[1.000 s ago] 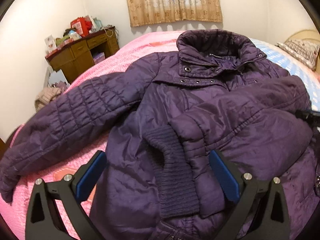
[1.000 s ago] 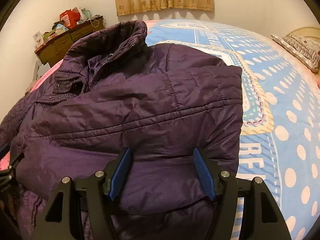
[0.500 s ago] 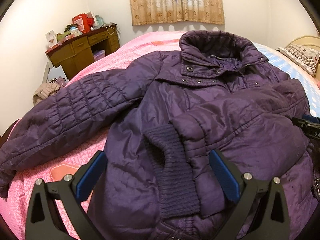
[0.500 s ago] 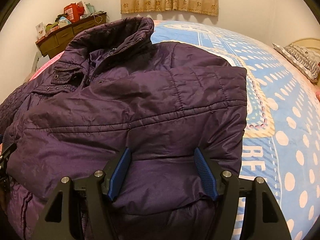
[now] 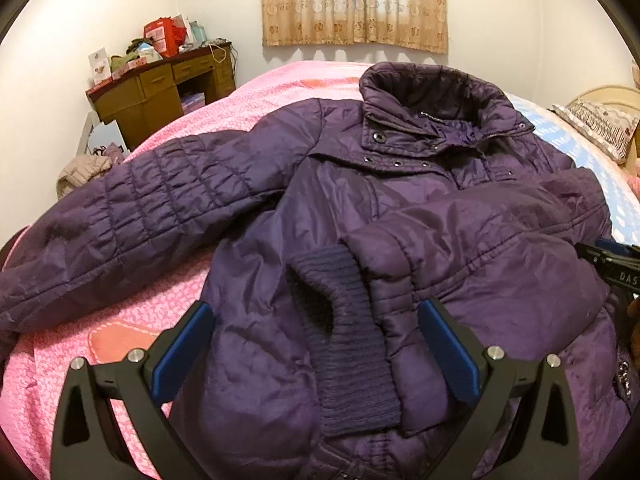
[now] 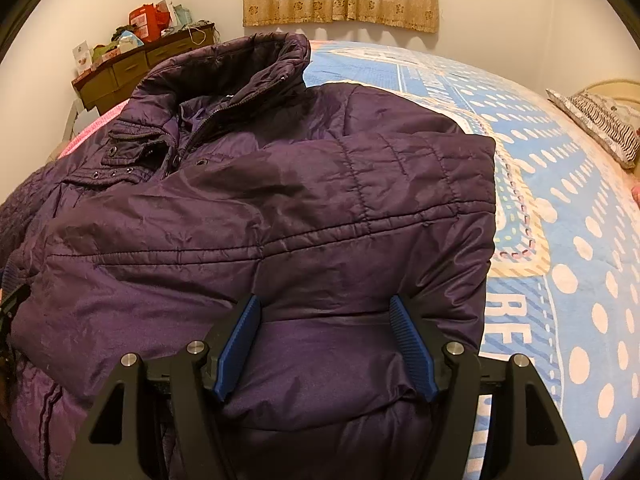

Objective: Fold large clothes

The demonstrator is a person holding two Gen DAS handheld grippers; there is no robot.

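Observation:
A purple padded jacket (image 5: 320, 208) lies front up on the bed, collar (image 5: 432, 88) at the far end. One sleeve is folded across the chest, and its ribbed knit cuff (image 5: 344, 328) sits between the wide jaws of my left gripper (image 5: 316, 348), whose pads do not touch it. The other sleeve (image 5: 140, 220) stretches out to the left over the pink cover. My right gripper (image 6: 326, 340) hovers open over the folded sleeve (image 6: 280, 220), with puffy fabric between its blue pads. The tip of the right gripper (image 5: 612, 264) shows at the right edge of the left wrist view.
A pink bedspread (image 5: 60, 380) covers the left half of the bed and a blue dotted blanket (image 6: 560, 240) the right. A cluttered wooden desk (image 5: 160, 88) stands against the far left wall. A patterned pillow (image 5: 596, 124) lies far right, under a curtained window (image 5: 352, 0).
Both views shift only slightly; the jacket and the jaws of both grippers stay as they were.

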